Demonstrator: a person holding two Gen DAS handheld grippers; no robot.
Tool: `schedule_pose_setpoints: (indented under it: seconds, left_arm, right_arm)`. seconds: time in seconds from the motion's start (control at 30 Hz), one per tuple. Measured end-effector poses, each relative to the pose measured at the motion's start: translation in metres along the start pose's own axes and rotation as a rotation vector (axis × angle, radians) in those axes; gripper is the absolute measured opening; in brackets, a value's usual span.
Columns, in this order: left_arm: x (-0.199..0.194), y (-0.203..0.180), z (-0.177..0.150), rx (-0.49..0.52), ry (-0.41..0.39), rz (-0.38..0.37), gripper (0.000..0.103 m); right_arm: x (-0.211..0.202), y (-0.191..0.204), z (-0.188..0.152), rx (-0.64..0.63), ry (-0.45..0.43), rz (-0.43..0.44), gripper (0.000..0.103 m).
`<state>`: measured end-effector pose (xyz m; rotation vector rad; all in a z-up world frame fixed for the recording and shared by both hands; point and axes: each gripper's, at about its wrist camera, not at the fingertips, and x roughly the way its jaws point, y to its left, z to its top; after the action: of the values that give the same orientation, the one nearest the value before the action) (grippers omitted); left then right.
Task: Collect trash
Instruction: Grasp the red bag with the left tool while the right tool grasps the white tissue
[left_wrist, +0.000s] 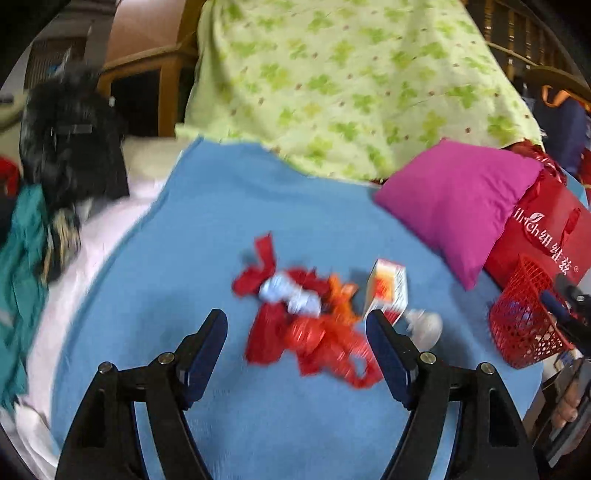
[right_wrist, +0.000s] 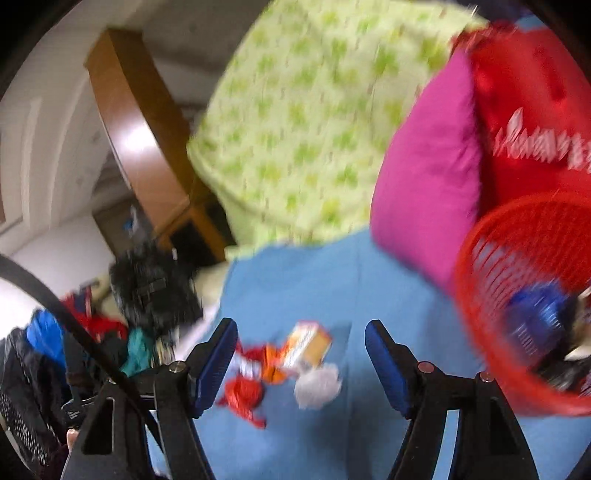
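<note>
Green floral quilt: heaped at the back of the bed, its lower edge lying over the blue sheet.
Blue sheet: spread flat across the bed; all the trash lies on it.
Magenta pillow: on the sheet's right side, leaning against a red paper bag with white lettering.
Dark clothes: piled at the left edge of the bed, blurred.
Red mesh basket: stands at the right, just beside the pillow; blue and dark scraps lie inside, too blurred to name.
Red and orange wrappers: a crumpled cluster in the middle of the sheet, with a pale wad among them.
Small carton: white and orange, tilted, touching the cluster's right side.
White crumpled paper: just beside the carton, nearer the basket.
Left gripper: jaws spread wide, empty, hanging over the wrapper cluster without touching it.
Right gripper: jaws released and empty, above the sheet, basket at its right.
</note>
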<state>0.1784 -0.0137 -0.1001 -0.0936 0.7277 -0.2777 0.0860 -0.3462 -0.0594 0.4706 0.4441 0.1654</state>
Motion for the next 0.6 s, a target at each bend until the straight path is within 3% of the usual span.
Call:
schedule_pose_setpoints:
  seconds: [0.1,0.27,0.5,0.6]
  left_arm:
    - [0.011,0.016,-0.012,-0.048,0.038,-0.031,0.078]
    - [0.026,0.004,-0.016,-0.054,0.048,-0.119,0.078]
    - [0.066,-0.007,-0.01,-0.101,0.083,-0.189,0.078]
    - [0.08,-0.011,-0.014,-0.087,0.111,-0.18,0.078]
  right_arm:
    - [0.044,0.003,-0.015,0.013,0.132,-0.002,0.067]
    - [0.103,0.0,-0.039,0.066,0.287,-0.038,0.055]
    - [0.148,-0.009,-0.054,0.122,0.361,-0.13,0.054]
    - [0.162,-0.007,-0.063,0.101,0.413,-0.194,0.042]
